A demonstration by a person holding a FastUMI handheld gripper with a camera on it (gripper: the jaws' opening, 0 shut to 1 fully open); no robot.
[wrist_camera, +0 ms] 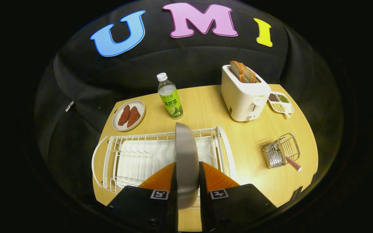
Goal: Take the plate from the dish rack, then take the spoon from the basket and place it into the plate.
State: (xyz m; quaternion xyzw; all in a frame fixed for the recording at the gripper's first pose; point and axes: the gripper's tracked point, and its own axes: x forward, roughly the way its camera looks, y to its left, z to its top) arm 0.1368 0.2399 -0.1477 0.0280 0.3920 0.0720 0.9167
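Held edge-on between the two fingers of the gripper (187, 181) is a grey plate (186, 155), standing upright; both fingers are pressed against its faces, one on each side, so the tool is pinched shut on it. The plate's lower rim is seen low between the fingers, and its upper rim reaches up past the far rail of the dish rack (134, 155).

Directly beneath and beyond the fingers, the white wire dish rack is set on its white drip tray along the near edge of the wooden table (212, 110), nearer the left side. Whether the plate's rim is touching the rack's wires cannot be told.

Near the table's right edge, well apart from the rack, a small wire cutlery basket (282, 150) is seen. A spoon (294, 164) is lodged in it, its reddish-brown handle sticking out toward the near right corner; the bowl of the spoon is hidden by the mesh.

Beyond the rack, a green-labelled drink bottle (170, 96) is placed upright near the middle of the far edge. Toward the far left corner, a round plate with two reddish slices of meat (129, 115) is laid. Toward the far right corner, a white toaster (243, 97) with bread slices (242, 72) in its slots is set, and just beside it a divided dish of beans and grains (281, 103) is found.
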